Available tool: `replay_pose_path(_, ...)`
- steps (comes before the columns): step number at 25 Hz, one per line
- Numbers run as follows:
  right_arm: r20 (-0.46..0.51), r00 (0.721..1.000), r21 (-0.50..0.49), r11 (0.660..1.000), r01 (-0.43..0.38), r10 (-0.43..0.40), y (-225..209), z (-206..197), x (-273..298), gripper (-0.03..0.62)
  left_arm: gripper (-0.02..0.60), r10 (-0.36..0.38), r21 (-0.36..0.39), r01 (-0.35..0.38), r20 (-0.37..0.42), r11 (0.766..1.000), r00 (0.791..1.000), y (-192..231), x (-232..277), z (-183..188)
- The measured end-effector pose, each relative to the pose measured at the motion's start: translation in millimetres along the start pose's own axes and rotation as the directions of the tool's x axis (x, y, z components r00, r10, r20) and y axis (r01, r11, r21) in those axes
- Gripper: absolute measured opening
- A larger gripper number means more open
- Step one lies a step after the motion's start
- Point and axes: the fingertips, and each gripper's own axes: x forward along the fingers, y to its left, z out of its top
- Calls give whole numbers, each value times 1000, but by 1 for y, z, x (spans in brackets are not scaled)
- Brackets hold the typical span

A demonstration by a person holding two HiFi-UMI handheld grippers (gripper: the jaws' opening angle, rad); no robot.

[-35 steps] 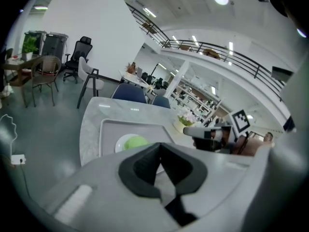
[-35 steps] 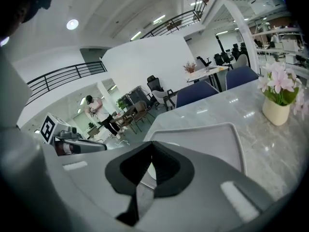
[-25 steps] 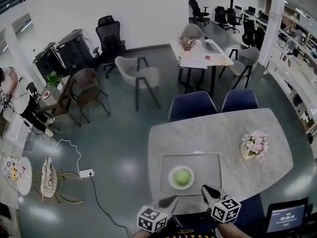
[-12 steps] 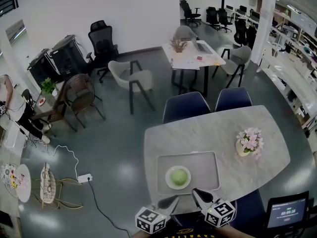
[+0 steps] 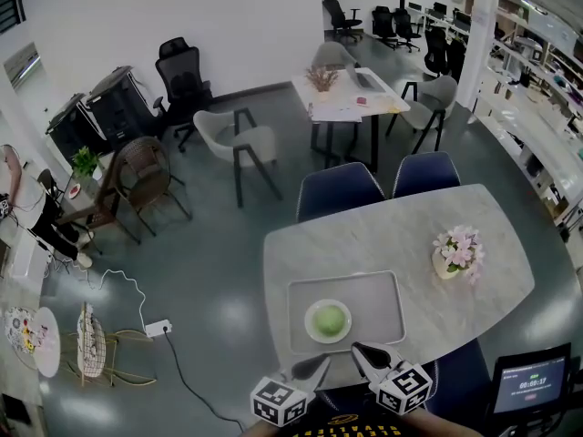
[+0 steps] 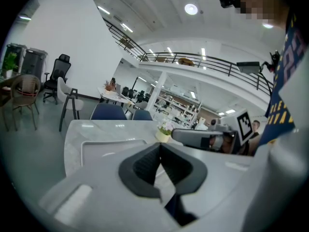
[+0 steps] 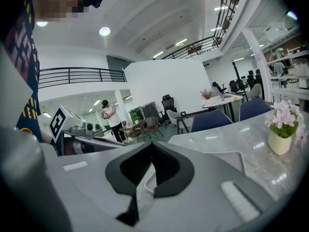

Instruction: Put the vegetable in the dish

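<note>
Grey marble table [image 5: 401, 235] is taking up the lower centre-right of head view. Two blue chairs [image 5: 339, 191] are sitting pushed in at its far edge. Grey tray [image 5: 378, 300] is lying on the table's near side, lower centre of frame. Left gripper [image 6: 160, 146] and right gripper [image 7: 153, 146] are showing at the bottom edge of head view, side by side. Their tips are pointing at the tray's near rim, the right one nearer to it. Flower vase [image 5: 454, 255] is standing on the table to the right of the tray, apart from it. White dish [image 5: 311, 328] is sitting on the tray, left of its centre. Round green vegetable [image 5: 329, 318] is lying in the middle of the dish, away from both grippers.

View differences:
- Only head view is showing the dish and vegetable. In both gripper views the gripper body is blocking that part of the tray, so just a stretch of tray rim is showing.
- Left gripper view is showing its pads meeting at the tips with nothing between them. Right gripper view is showing the same: jaws closed, empty.
- Each gripper view is catching the other gripper off to the side, at right in the left view and at left in the right view.
- Right gripper view is picking up a person [image 7: 108, 116] standing in the background, left of centre.
</note>
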Motion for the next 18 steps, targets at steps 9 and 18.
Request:
replay_pose_path(9, -10, 1000, 14, 1000, 5, -5, -3, -4, 3, 6, 2, 11, -8, -12, -6, 1000, 1000, 4, 3, -6)
replay_pose_path(18, -24, 1000, 27, 999, 20, -19, -4, -8, 2, 6, 1, 12, -21, -12, -28, 1000, 1000, 5, 6, -14)
